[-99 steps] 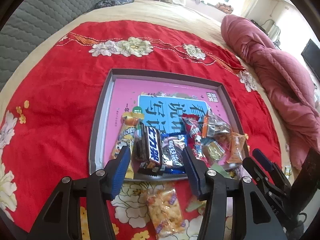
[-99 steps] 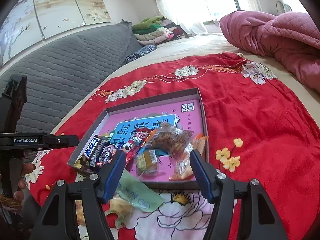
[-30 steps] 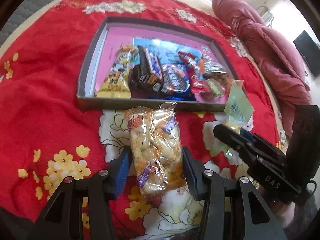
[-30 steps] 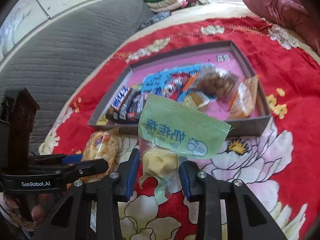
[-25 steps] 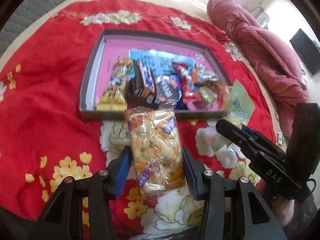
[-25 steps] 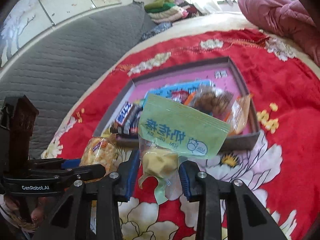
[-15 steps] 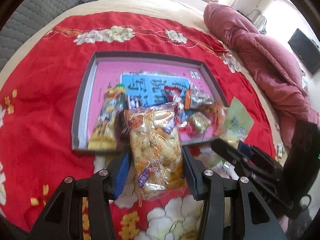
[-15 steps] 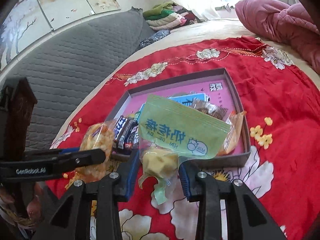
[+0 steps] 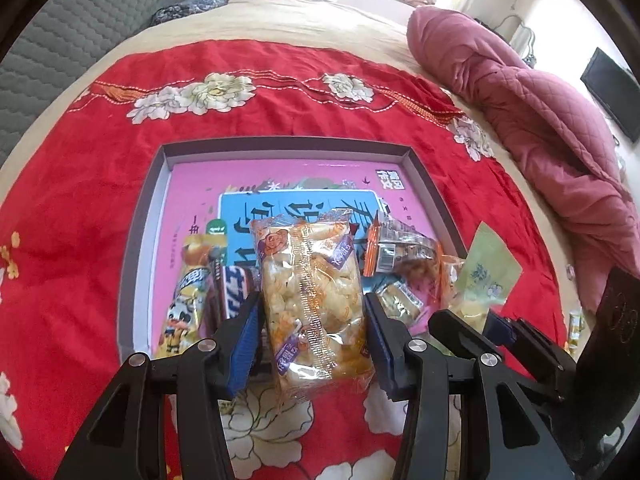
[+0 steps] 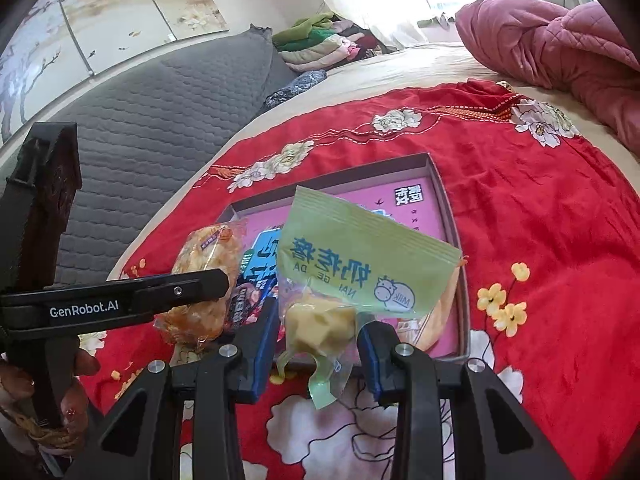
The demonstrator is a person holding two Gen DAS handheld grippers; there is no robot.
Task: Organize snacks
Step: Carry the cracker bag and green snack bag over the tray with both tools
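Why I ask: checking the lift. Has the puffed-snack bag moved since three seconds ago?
Yes. The puffed-snack bag lay on the red cloth before the box; now the left gripper holds it over the box's near edge.

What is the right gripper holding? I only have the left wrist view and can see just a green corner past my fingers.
Observer: The right gripper is shut on a green milk-candy packet, pinched at its clear lower end, where a pale yellow lump shows.
Operator: Is it over the box yet?
Observer: Its top edge overlaps the gray box in that view; height above it cannot be judged.
Operator: How does my puffed snack bag look from there?
Observer: The puffed snack bag sits clamped in the left gripper, left of the green packet, near the box's left corner.
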